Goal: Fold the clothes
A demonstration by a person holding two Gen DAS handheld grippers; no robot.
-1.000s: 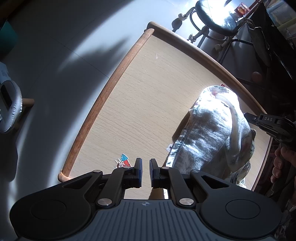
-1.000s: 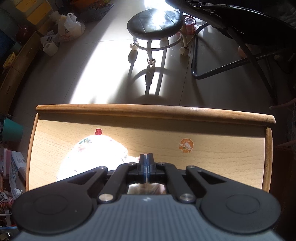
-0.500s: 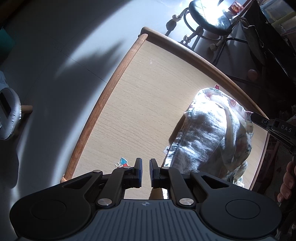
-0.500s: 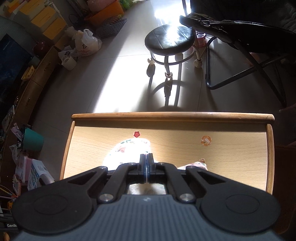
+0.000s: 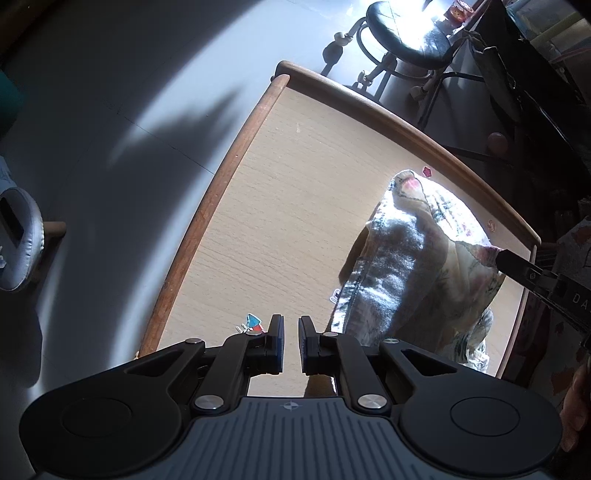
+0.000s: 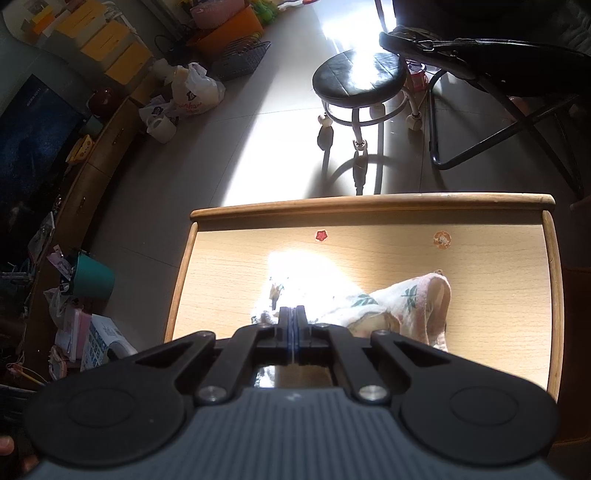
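Floral-print garment [image 5: 417, 258] lies bunched on the wooden table [image 5: 280, 206], toward the table's right half as seen from the left wrist camera, with one part lifted off the surface.

Left to right in the left wrist view:
- Grey padded seat [image 5: 18, 240] stands on the floor at the far left, well apart from the table.
- Left gripper [image 5: 291, 343] hovers over the near edge of the table. Its jaws stand apart with a clear gap between them and nothing in that gap. A small blue-and-red sticker [image 5: 253, 322] lies on the tabletop just beside the left finger.
- The garment rises from the tabletop to the right gripper [image 5: 508, 260], whose black tip meets a pink-edged fold of the fabric at the right edge of the view.
- Black round stool [image 5: 402, 33] stands on the floor beyond the table's far rim.

Left to right in the right wrist view:
- Teal bucket [image 6: 92, 275] sits on the floor left of the table.
- The right gripper's jaws are pressed together, clenched on the garment; the cloth spreads out ahead of and to the right of the fingertips, partly washed out by sunlight.
- Red sticker [image 6: 322, 235] and orange sticker [image 6: 442, 239] lie on the tabletop near the far rim, apart from the garment.
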